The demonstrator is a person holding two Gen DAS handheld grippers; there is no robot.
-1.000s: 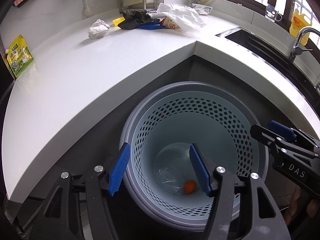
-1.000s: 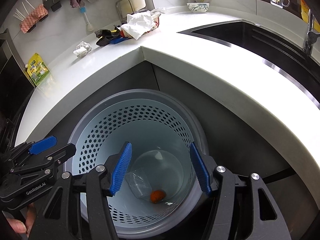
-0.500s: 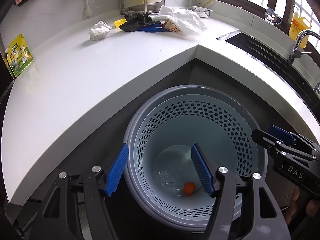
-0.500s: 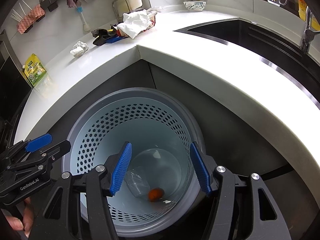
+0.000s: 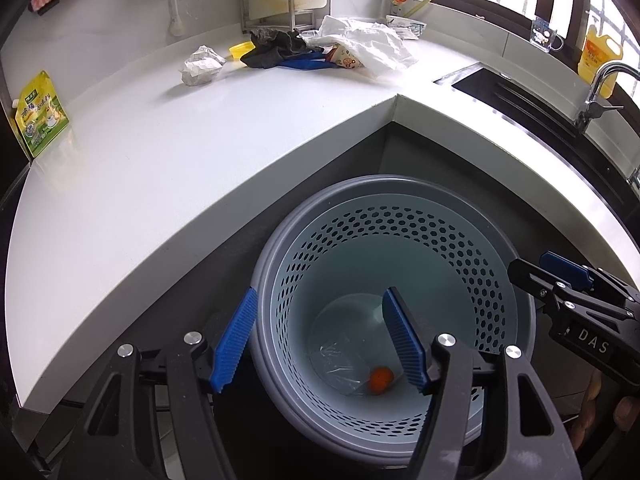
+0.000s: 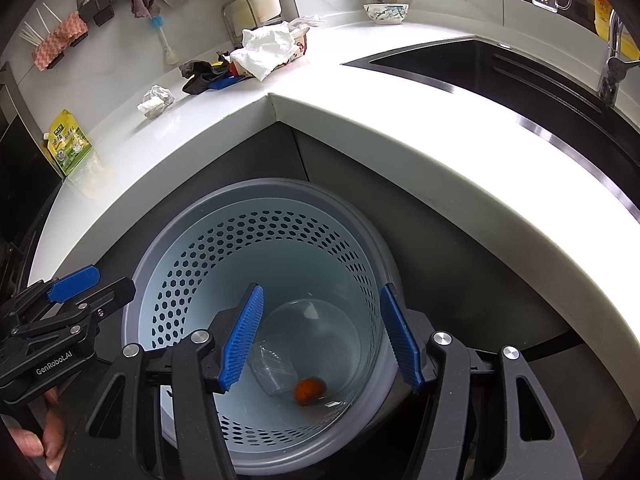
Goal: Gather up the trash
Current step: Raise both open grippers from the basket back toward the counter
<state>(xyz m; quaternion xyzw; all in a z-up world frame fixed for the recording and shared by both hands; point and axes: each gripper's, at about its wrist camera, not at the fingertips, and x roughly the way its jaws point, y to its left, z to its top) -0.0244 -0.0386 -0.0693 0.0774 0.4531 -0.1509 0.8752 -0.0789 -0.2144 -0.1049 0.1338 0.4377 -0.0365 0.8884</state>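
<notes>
Both the left tool [image 5: 318,338] and the right tool [image 6: 320,338] hang released, empty, over the perforated bin [image 5: 472,240]. An orange scrap [image 5: 380,378] and clear wrapper [image 5: 340,364] lie inside. Crumpled paper [image 5: 201,66] sits on the table [image 5: 160,152] at 11 o'clock.

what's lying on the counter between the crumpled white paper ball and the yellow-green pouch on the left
Nothing: in both wrist views the white countertop is bare between the crumpled white paper ball and the yellow-green pouch.

Perforated plastic bin [image 5: 496,280] — glossy white countertop [image 5: 160,152]
</notes>
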